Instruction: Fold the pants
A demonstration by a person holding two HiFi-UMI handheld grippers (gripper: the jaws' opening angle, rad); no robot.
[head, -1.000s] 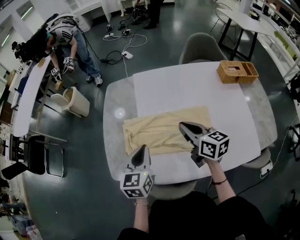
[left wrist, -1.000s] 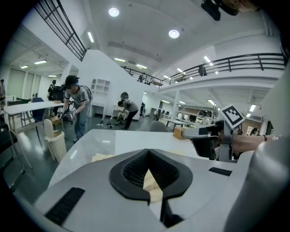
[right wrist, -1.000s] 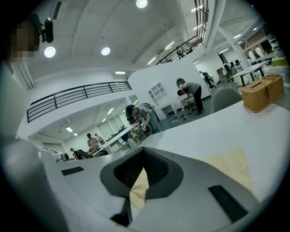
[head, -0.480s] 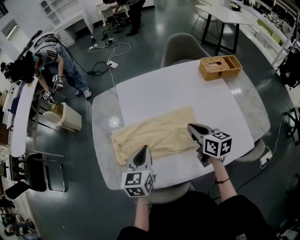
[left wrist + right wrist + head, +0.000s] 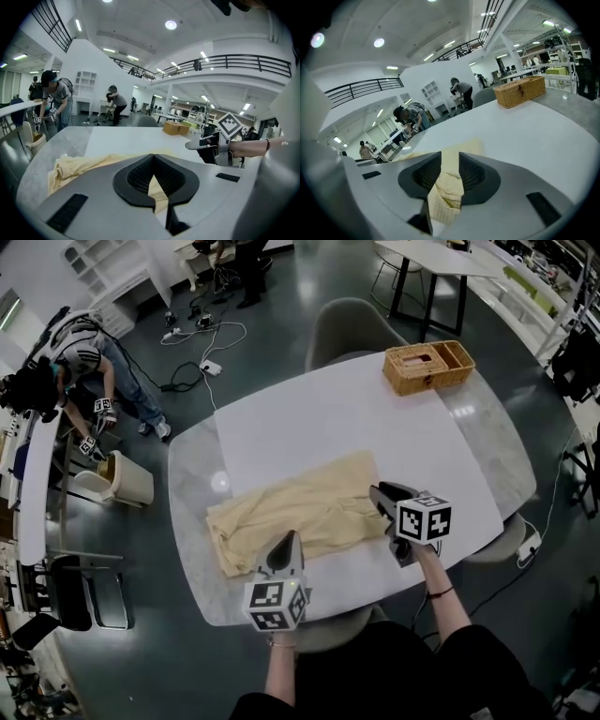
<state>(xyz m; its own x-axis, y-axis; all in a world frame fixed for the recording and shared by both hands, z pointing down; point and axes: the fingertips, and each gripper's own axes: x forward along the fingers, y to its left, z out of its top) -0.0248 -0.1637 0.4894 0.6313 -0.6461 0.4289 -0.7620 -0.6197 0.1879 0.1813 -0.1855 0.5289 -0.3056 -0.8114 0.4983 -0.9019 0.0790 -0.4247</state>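
Because my left claw [image 5: 286, 542] has only a thin bite of the pants [image 5: 281, 507] at their near edge, the cloth could slip out if I drag it across the table [image 5: 375, 418] too fast. Since my right claw [image 5: 377, 493] is letting go at the right-hand end, that end may drop in a heap. It could also snag on a pad and leave the fold crooked.

On the left, the 2 jaws meet at their tips and cream cloth fills the hollow between the pads, so I judge that claw clamped on the near hem. The pants lie spread flat across the middle of the table, long side toward me.

On the right, the jaws have just been opening and stand a narrow way apart. A bunched fold of the pants sits loose between them, not squeezed.
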